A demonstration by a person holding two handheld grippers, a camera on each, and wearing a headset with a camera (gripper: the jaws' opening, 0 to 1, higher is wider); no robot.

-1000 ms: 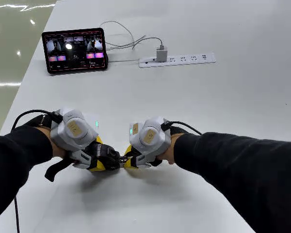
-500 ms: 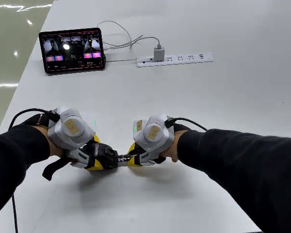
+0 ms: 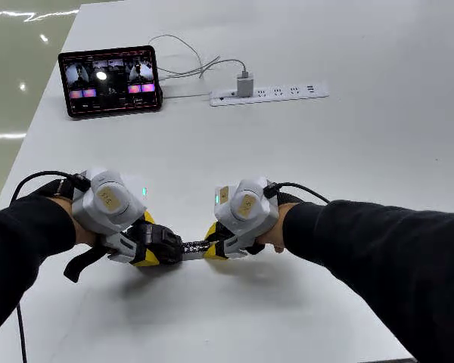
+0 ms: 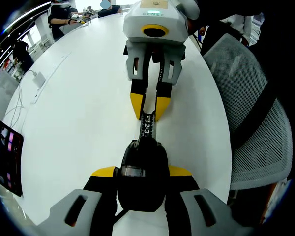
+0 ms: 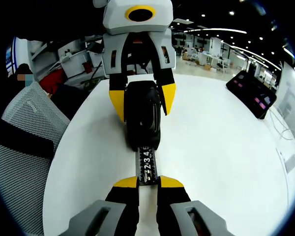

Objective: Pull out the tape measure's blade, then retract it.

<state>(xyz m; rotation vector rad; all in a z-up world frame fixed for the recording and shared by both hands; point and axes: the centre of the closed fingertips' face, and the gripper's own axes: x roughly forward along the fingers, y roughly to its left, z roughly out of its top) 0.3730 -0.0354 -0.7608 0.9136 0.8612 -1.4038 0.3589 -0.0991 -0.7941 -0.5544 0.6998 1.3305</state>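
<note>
Wider gap between left gripper (image 3: 153, 248) and right gripper (image 3: 212, 250) than a second ago; more blade (image 3: 194, 246) out of the tape measure (image 3: 166, 243), numbered markings exposed. Judged as pull-out under way, only a short length drawn, retraction not begun. Left fingers (image 4: 104, 172) clamped on both sides of the tape measure, low over the surface (image 3: 287, 136); contact with it not discernible. Right fingers (image 5: 127, 183) pinched narrow on the blade end, near the tape measure's mouth.

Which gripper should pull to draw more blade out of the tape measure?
Right: the right gripper is shut on the blade, while the left gripper clamps the case and can only anchor it.
</note>
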